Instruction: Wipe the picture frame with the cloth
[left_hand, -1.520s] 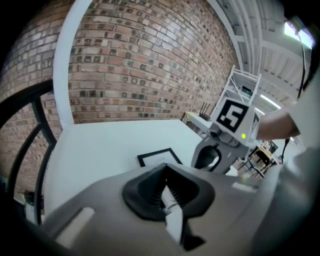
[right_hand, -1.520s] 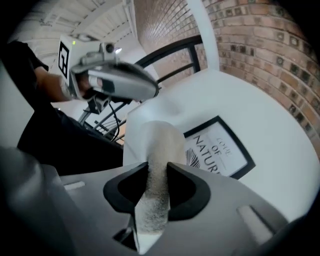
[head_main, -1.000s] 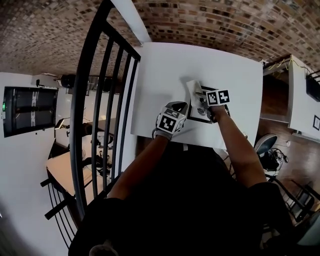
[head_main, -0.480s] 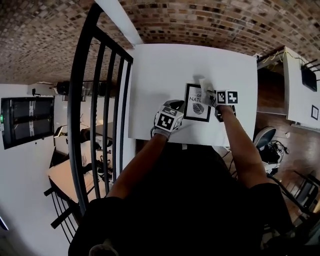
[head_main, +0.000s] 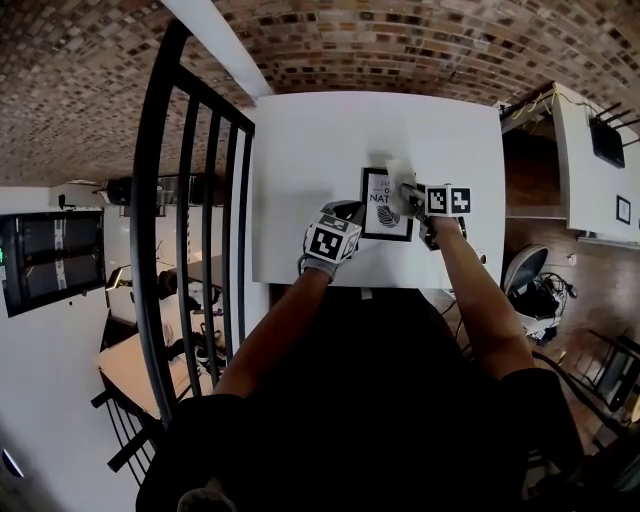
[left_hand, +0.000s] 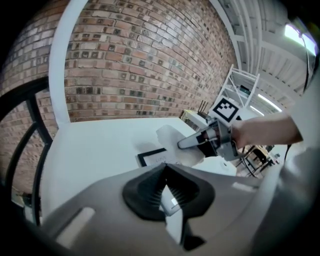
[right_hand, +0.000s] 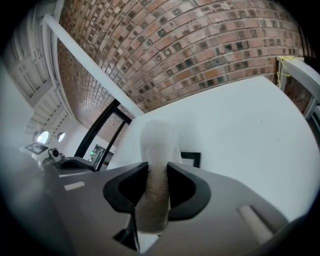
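The black picture frame (head_main: 383, 215) lies flat on the white table (head_main: 310, 140), toward its near edge. My right gripper (right_hand: 154, 192) has its jaws clamped on the white cloth (right_hand: 157, 145), which lies over the frame's far right part. My left gripper (left_hand: 165, 172), jaws together and holding nothing, sits just left of the frame.

My left hand-held gripper (left_hand: 165, 169) hangs low over the white bench (left_hand: 95, 150), jaws closed together on nothing. Ahead, my right hand-held gripper (left_hand: 182, 144) holds a white cloth (left_hand: 170, 136) over the black picture frame (left_hand: 150, 158) lying flat on the bench — brick wall (left_hand: 150, 65) behind, black railing (left_hand: 30, 135) at left.
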